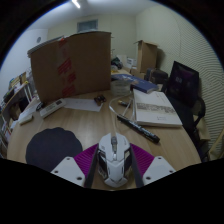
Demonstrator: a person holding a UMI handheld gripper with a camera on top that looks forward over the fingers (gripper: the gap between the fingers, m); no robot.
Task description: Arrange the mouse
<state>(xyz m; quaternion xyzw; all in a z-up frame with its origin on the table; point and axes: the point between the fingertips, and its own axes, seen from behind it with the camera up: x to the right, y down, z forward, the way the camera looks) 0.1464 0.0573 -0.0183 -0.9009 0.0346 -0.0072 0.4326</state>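
A white and grey mouse sits between my gripper's two fingers, its nose pointing away from me. The magenta pads press on both of its sides, so the gripper is shut on it. The mouse is over the near edge of the round wooden table. A dark round mouse pad lies on the table just to the left of the fingers. The underside of the mouse is hidden, so I cannot tell whether it touches the table.
A large cardboard box stands at the back of the table. An open booklet lies to the right, with a black pen-like stick beside it. A white keyboard lies before the box. A dark chair stands at the right.
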